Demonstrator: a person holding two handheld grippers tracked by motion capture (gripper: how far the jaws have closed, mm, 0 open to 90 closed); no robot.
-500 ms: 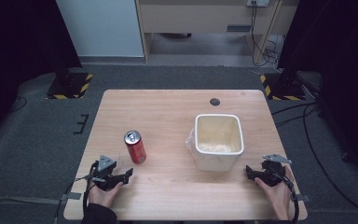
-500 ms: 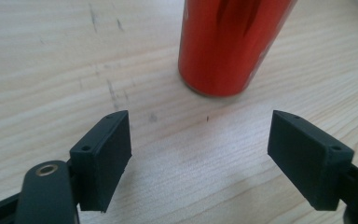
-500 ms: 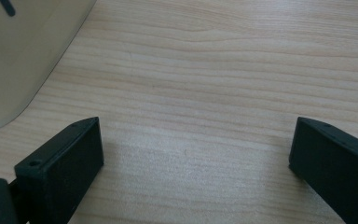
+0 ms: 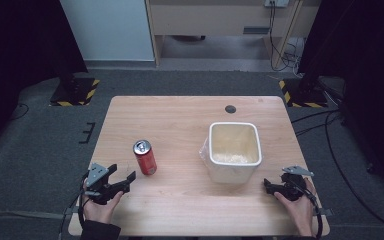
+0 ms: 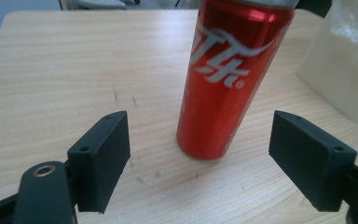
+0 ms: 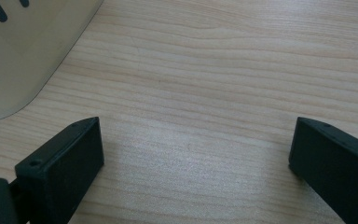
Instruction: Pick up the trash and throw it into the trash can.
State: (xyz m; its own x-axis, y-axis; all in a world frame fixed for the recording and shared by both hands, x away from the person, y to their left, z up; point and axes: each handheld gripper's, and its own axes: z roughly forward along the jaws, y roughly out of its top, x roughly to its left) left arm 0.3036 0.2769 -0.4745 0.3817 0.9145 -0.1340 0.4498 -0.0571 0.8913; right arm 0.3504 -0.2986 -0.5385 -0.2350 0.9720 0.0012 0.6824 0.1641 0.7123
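Wooden worktop (image 4: 180, 125) carries an upright red can (image 4: 145, 157) just ahead of the left tool (image 4: 122, 182), jaws apart, which should probably straddle it squarely; right tool (image 4: 275, 186) likewise apart.

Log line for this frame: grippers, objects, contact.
left gripper: open, facing upright red can, no contact | right gripper: open, empty, beside white bin | table: wood
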